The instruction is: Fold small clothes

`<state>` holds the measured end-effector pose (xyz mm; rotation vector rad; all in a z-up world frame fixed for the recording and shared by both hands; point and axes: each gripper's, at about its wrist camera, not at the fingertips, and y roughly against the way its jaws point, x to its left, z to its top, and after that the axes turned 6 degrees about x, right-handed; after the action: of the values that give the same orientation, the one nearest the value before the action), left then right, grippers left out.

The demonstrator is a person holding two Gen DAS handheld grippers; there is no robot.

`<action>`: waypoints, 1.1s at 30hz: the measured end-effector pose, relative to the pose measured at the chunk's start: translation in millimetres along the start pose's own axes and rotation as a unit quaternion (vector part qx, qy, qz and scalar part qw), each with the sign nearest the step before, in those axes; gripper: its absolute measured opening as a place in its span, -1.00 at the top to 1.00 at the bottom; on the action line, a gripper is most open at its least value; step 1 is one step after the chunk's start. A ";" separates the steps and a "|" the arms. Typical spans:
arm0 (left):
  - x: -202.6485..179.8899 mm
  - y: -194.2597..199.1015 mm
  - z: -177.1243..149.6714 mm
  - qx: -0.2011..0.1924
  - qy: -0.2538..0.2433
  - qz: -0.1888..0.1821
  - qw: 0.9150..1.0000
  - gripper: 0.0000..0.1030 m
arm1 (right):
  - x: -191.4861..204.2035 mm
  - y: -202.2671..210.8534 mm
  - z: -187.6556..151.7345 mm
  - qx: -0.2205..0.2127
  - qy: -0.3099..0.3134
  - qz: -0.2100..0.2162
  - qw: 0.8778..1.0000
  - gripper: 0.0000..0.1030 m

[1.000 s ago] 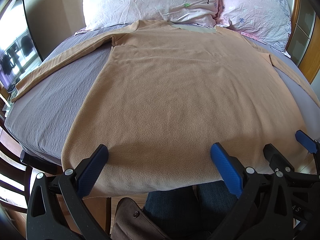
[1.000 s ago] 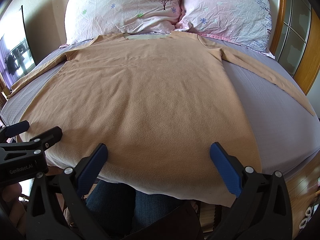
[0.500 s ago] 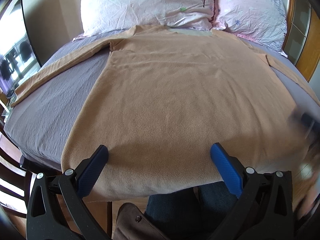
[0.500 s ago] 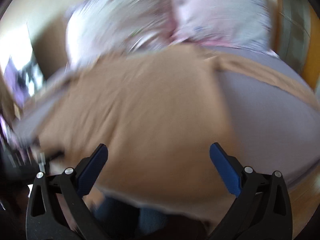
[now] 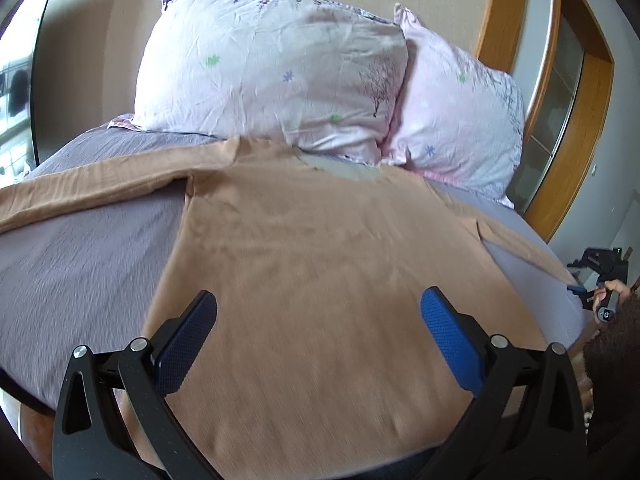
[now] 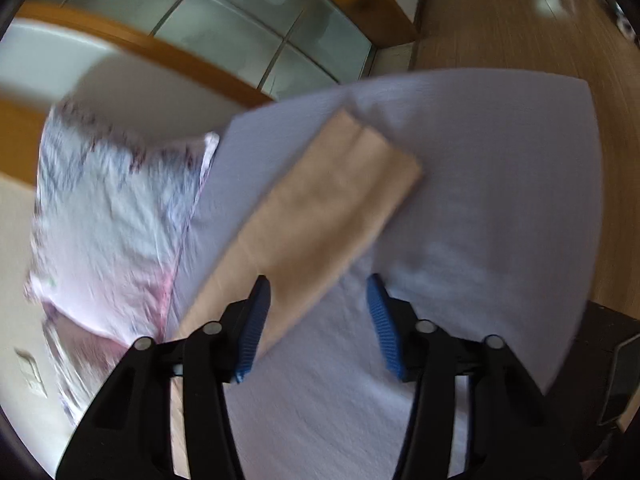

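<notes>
On my left feed the tan long-sleeved shirt [image 5: 320, 280] lies flat, collar toward the two floral pillows [image 5: 272, 68], spread across the grey bedsheet [image 5: 80, 264]. My left gripper [image 5: 318, 336] hangs over the lower part of the shirt's body, near the hem, with its blue pads [image 5: 448, 340] spread wide and nothing between them; I cannot tell whether they touch the fabric or sit just above it. The shirt's left sleeve [image 5: 92, 188] runs out across the sheet toward the left edge of the view. Far off at the right edge of that same feed I can see my right gripper [image 5: 596, 280], small and dark, beyond the bed's side, with part of the hand [image 5: 608, 292] around its handle. On my right feed, which is tilted and smeared with blur, the right gripper [image 6: 320, 320] points along the other sleeve [image 6: 320, 216], whose cuff end lies flat on the sheet near the bed's corner, with wooden floor [image 6: 520, 12] beyond. Its jaws stand partly apart: the left pad [image 6: 252, 328] sits over the sleeve's edge while the other is over bare sheet, and the sleeve is not pinched.
</notes>
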<state>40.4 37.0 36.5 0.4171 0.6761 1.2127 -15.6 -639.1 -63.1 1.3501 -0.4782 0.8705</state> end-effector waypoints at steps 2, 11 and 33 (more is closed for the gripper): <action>9.2 -4.1 6.2 -0.001 0.013 -0.010 1.000 -0.97 | -2.2 -5.0 7.2 -0.004 -0.014 0.008 1.000 0.13; 87.6 13.4 25.3 -0.041 0.110 -0.043 0.992 -0.97 | 79.9 0.3 -13.3 -0.064 0.133 -0.002 0.989 0.91; 270.8 49.6 43.2 -0.060 0.348 0.082 0.932 -0.94 | 334.0 -145.8 -482.0 0.320 0.578 0.134 0.739 0.31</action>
<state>86.6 311.7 31.5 -0.0821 1.1797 1.5663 215.0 -84.2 0.1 1.0366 0.7006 2.0202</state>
